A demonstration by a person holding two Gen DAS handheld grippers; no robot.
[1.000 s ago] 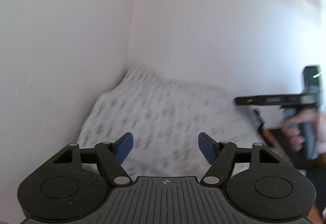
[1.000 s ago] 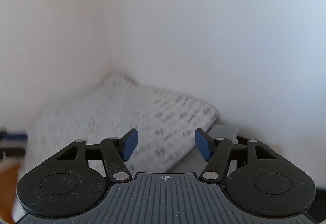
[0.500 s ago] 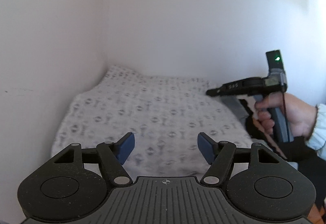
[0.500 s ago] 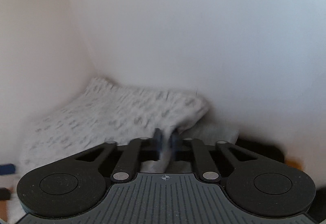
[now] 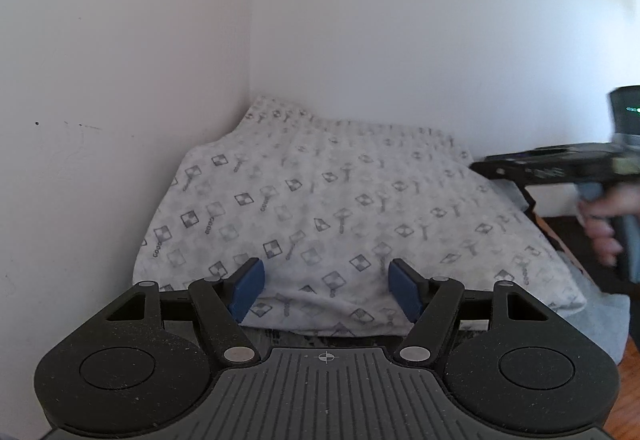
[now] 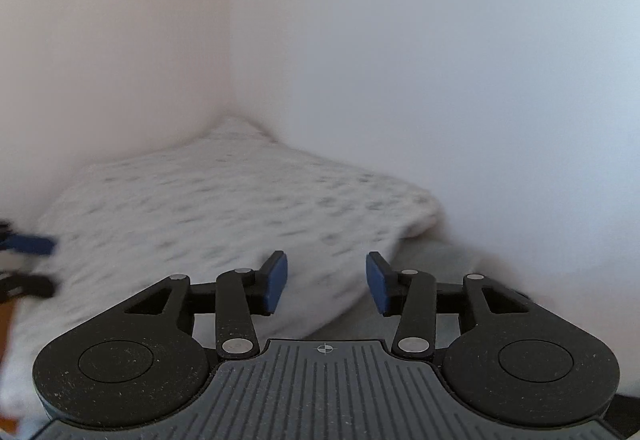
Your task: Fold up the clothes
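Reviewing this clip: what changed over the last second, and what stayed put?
The right gripper snapped shut half a second ago with nothing visibly caught, and its fingers are now opening again, empty. The left gripper stayed open and empty. The folded patterned garment lies unchanged in the corner.

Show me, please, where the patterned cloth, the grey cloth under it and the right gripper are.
patterned cloth (image 5: 344, 208), left wrist view, middle of its top.
grey cloth (image 5: 600, 316), left wrist view, exposed right edge.
right gripper (image 6: 327, 282), right wrist view, between its fingertips.
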